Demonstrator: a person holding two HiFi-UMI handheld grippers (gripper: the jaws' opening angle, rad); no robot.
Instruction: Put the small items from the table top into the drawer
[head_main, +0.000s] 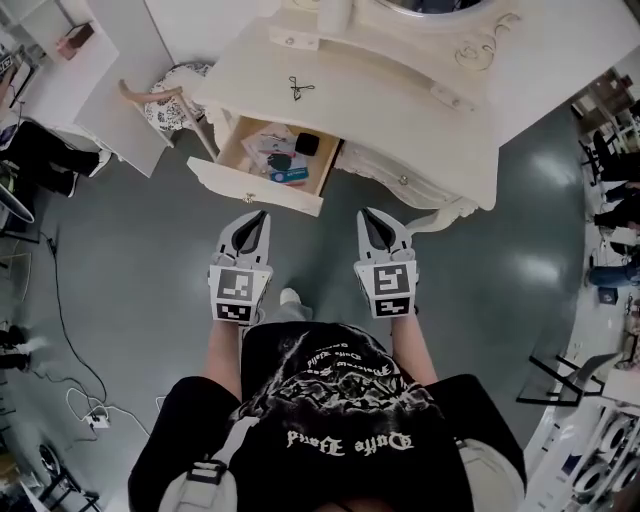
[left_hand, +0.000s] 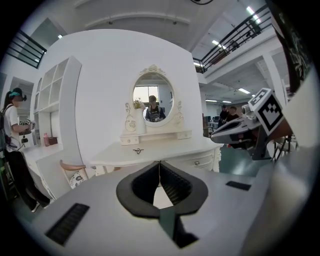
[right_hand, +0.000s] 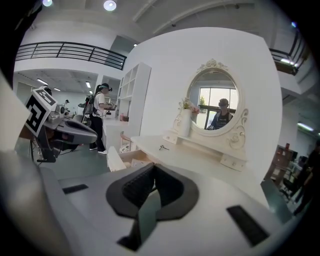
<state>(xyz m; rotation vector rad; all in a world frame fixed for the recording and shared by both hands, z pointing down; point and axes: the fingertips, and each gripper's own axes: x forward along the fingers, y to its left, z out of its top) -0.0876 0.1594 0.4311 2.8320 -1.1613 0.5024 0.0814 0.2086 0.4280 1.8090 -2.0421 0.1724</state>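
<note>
Your left gripper (head_main: 258, 216) and right gripper (head_main: 372, 216) are clenched empty before the open drawer (head_main: 255, 187); the small black item (head_main: 300, 89) lies on the table top (head_main: 400, 100) beyond it; open one early, pinch low.

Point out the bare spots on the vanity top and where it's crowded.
Most of the vanity top is bare: the wide stretch right of the small black item. The open drawer is crowded with small items; only its left end shows bare wood.
</note>
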